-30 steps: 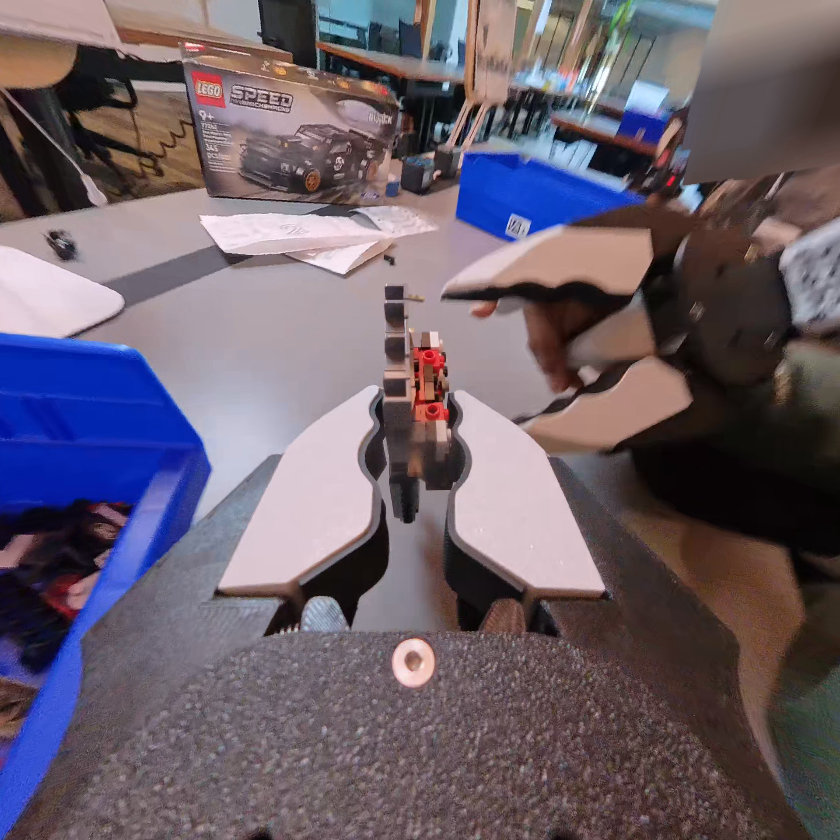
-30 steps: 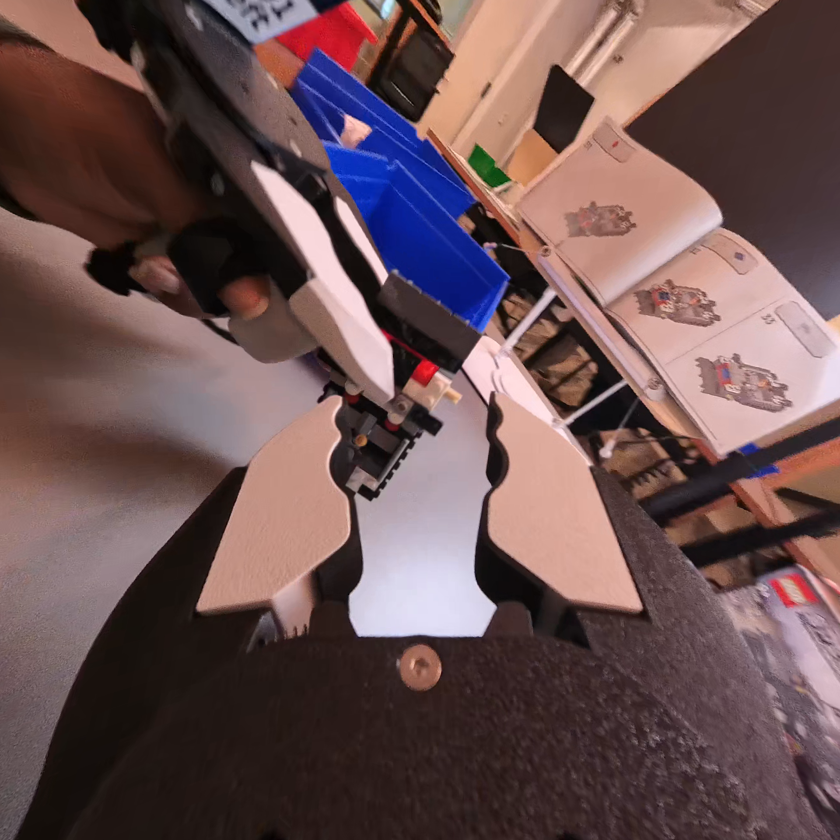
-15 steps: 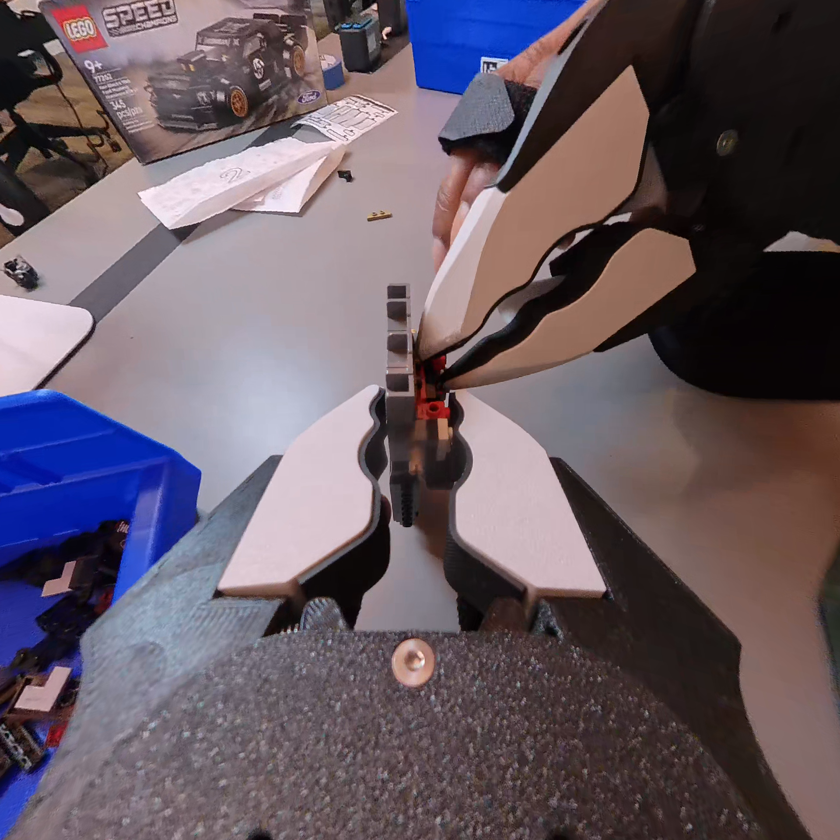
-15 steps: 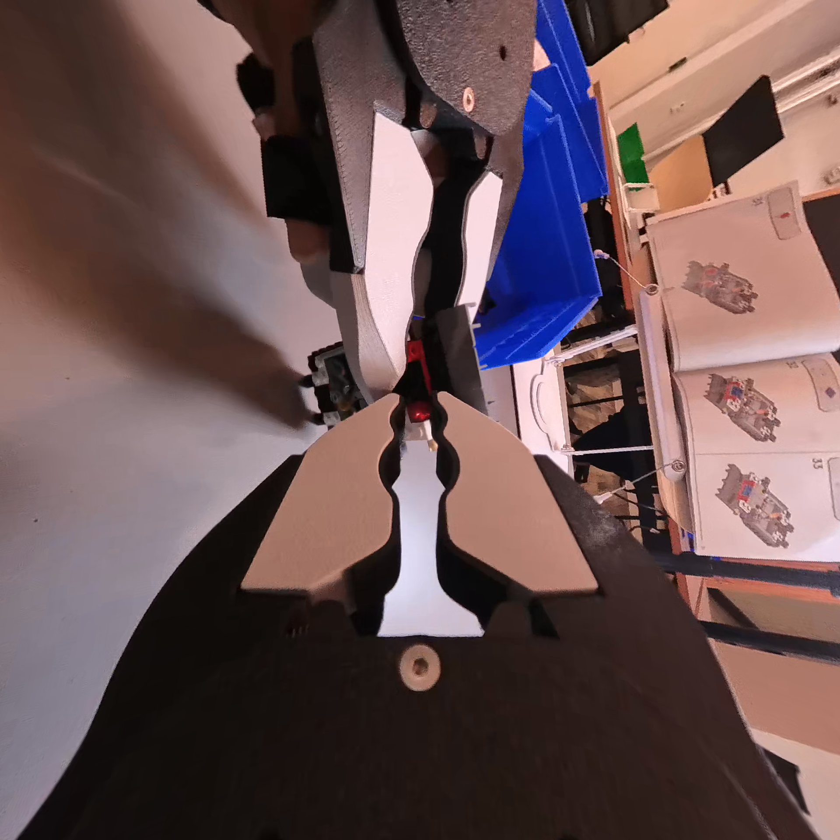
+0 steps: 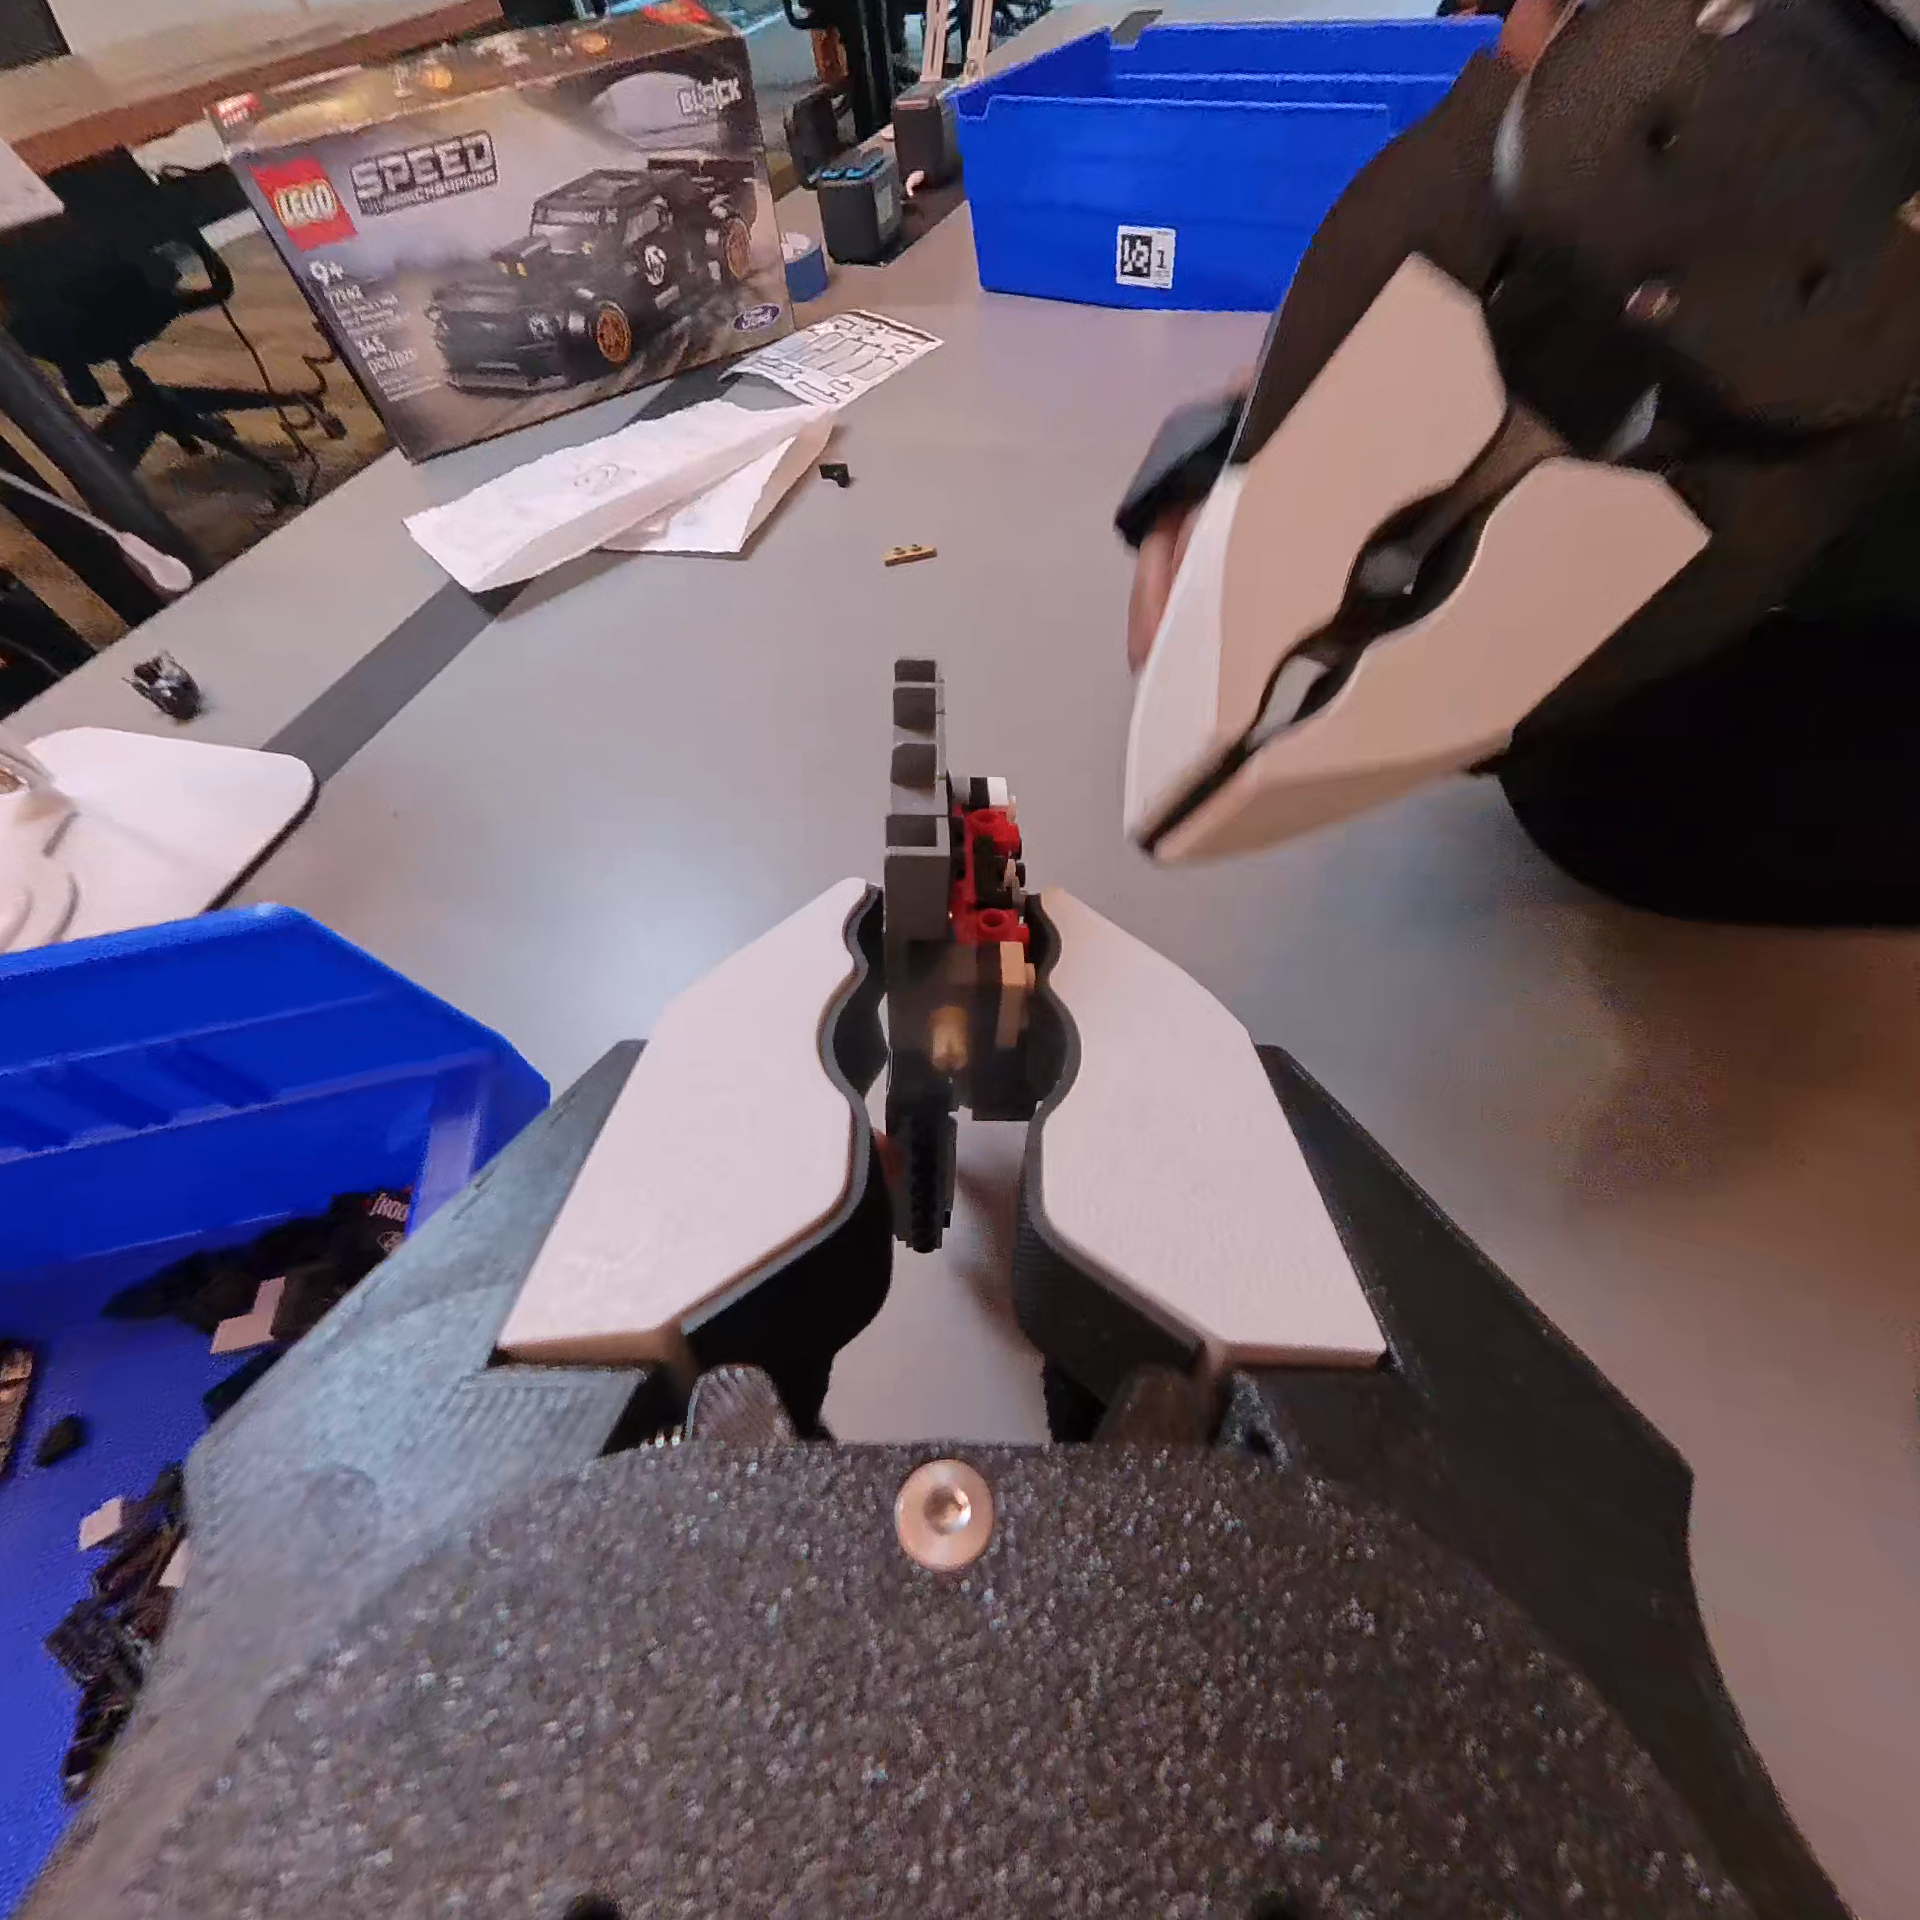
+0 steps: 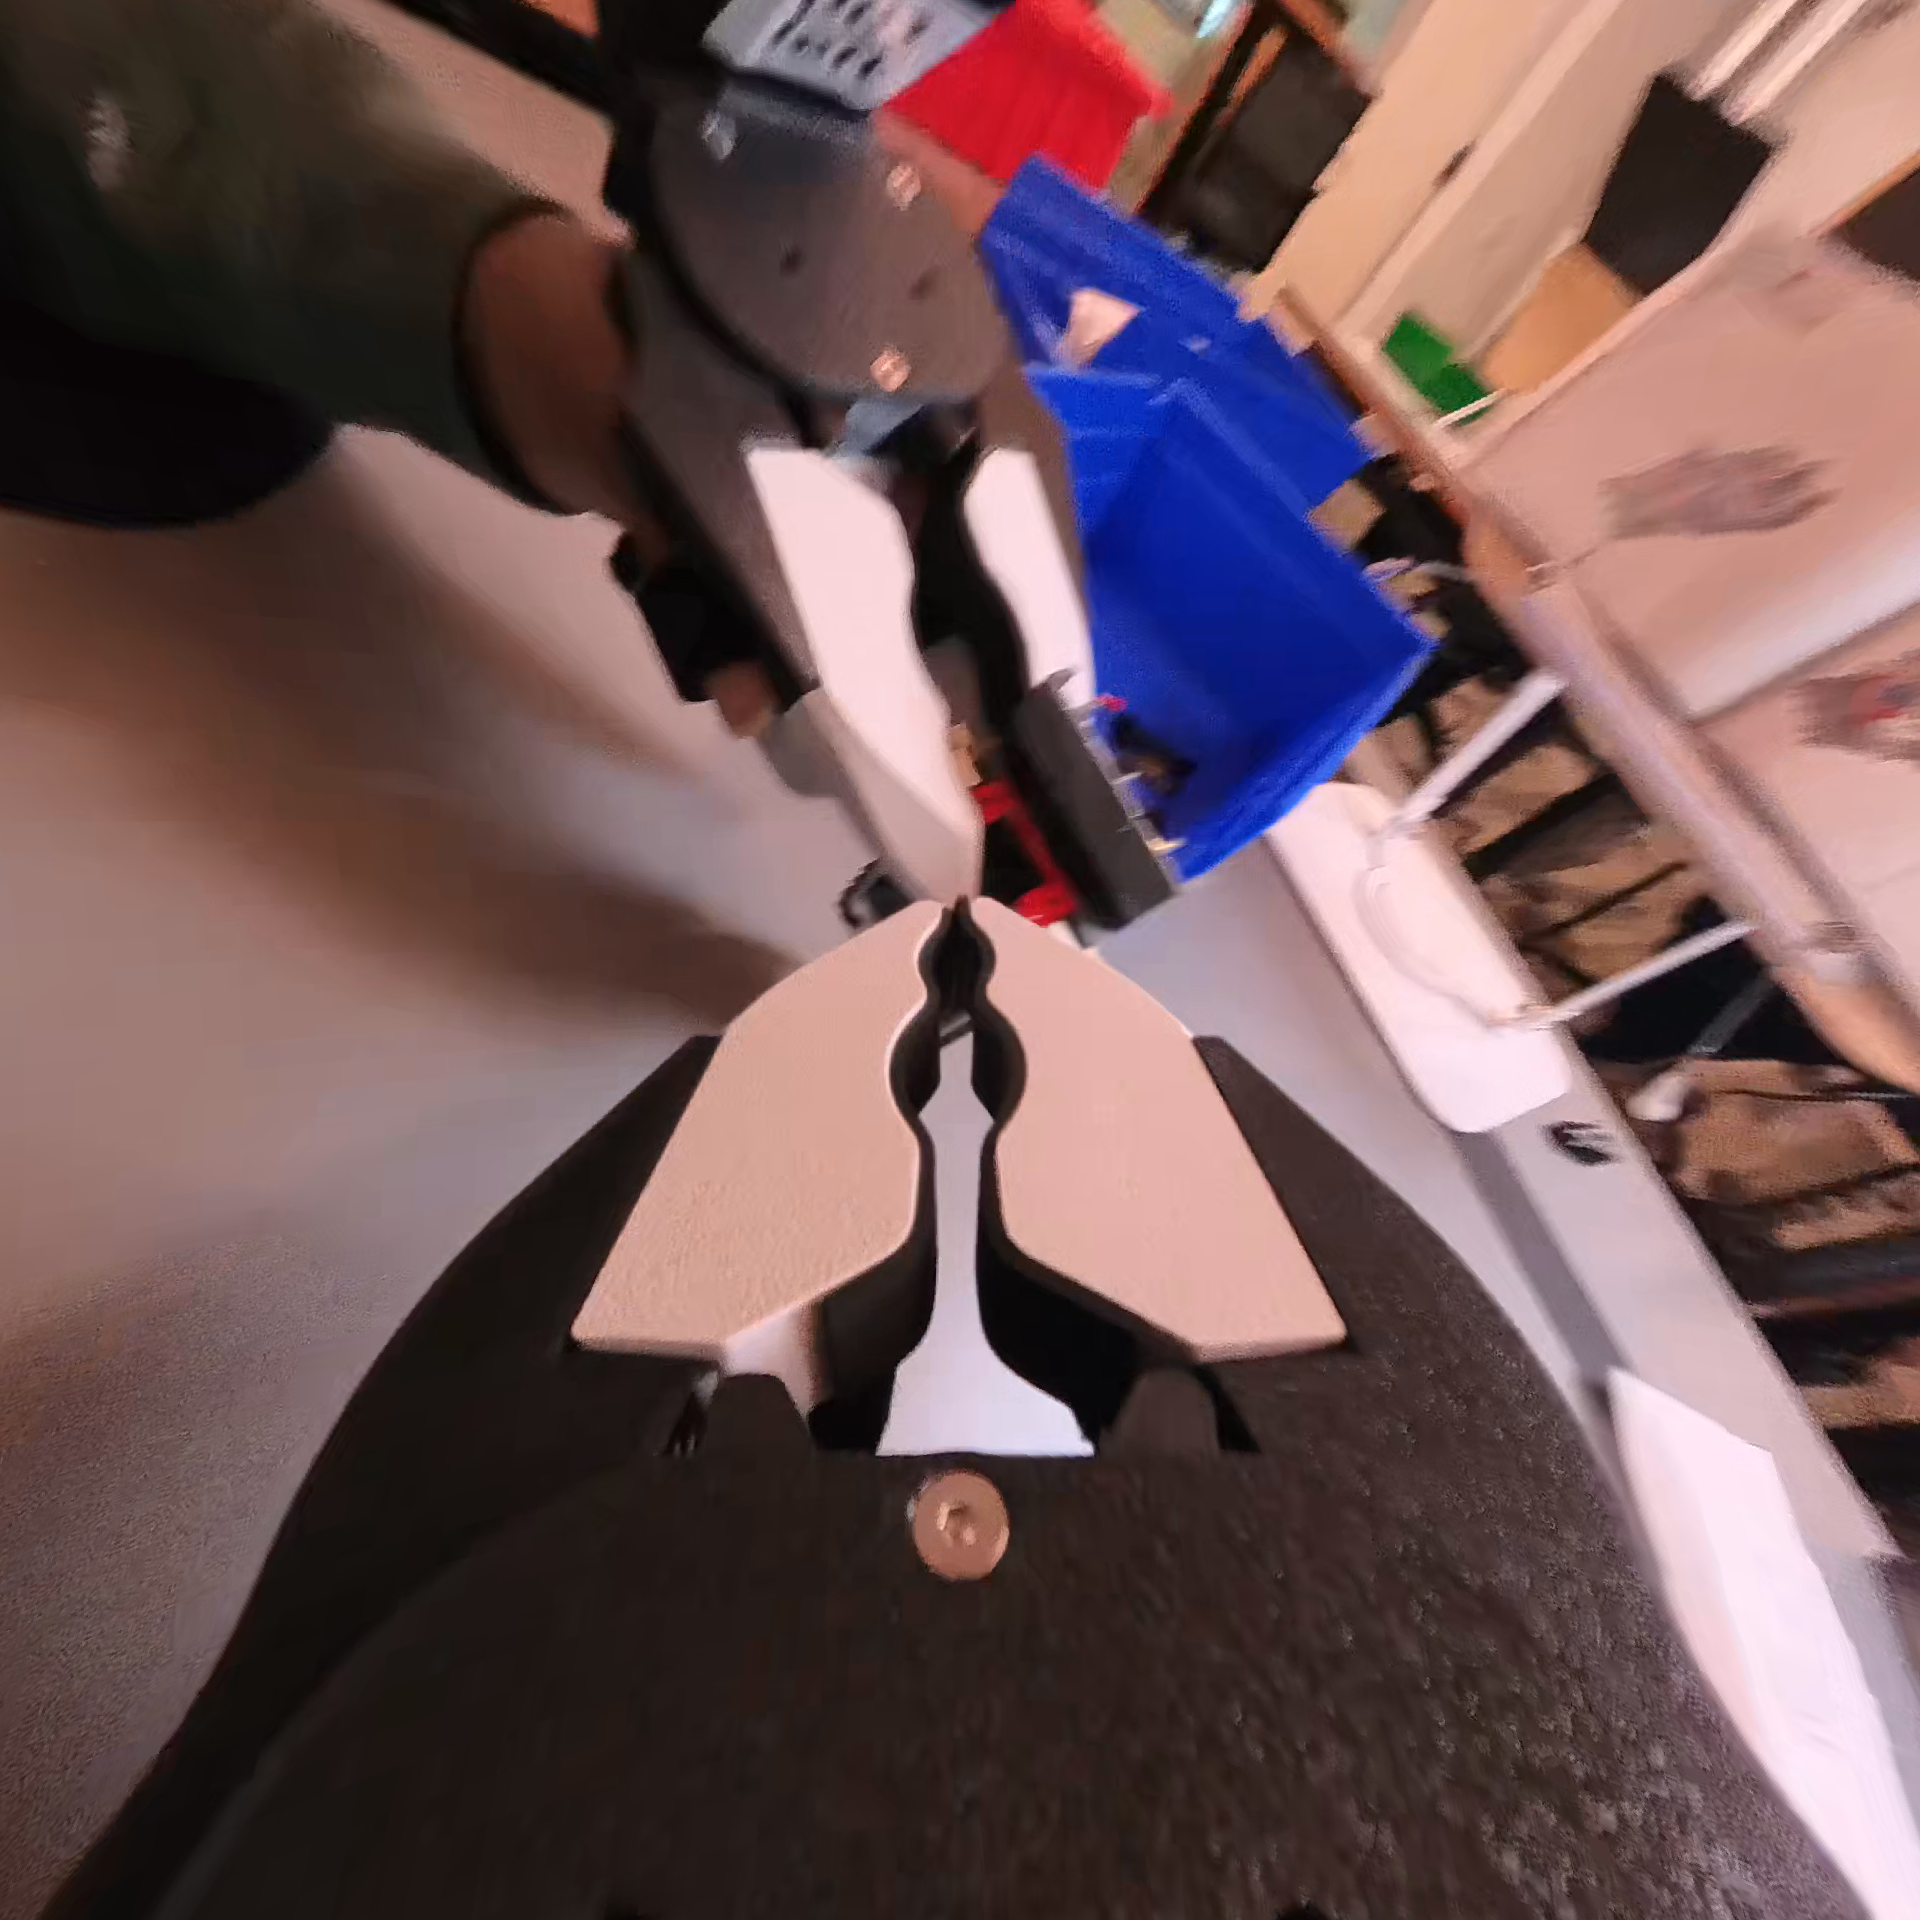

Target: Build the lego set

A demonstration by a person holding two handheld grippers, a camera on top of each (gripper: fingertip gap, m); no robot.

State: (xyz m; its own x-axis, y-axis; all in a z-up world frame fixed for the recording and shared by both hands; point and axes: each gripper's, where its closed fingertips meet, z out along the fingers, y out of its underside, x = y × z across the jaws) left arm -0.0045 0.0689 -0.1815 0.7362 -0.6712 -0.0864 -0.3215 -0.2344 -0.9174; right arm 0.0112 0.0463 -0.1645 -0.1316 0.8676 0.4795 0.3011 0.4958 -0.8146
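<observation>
Gripping a small brick model [image 5: 956, 935] of grey, black and red pieces, the left gripper [image 5: 954, 935] has its jaws pinched on the model's sides above the grey table [image 5: 644, 748], as it did half a second ago. The right gripper [image 5: 1153, 842] has changed: then its tips were nipped on the red pieces at the model's top; now it sits up and to the right of the model, apart from it, jaws pressed together with nothing seen between them. In its own view the right gripper [image 6: 961, 914] points at the model [image 6: 1039, 831], just short of it.

That view is smeared by motion, so the open booklet pages [image 6: 1704, 499] at the right are hard to make out. A blue bin [image 5: 208, 1049] of loose pieces is cut off at the left edge, and the person's hand [image 5: 1153, 592] is mostly hidden behind the right gripper.

A dark toy-car box [image 5: 520, 229] bears printing, a far blue bin [image 5: 1174, 156] carries a small white sticker [image 5: 1145, 256], and white paper bags [image 5: 623, 488] and a tiny tan piece [image 5: 910, 553] lie between.
</observation>
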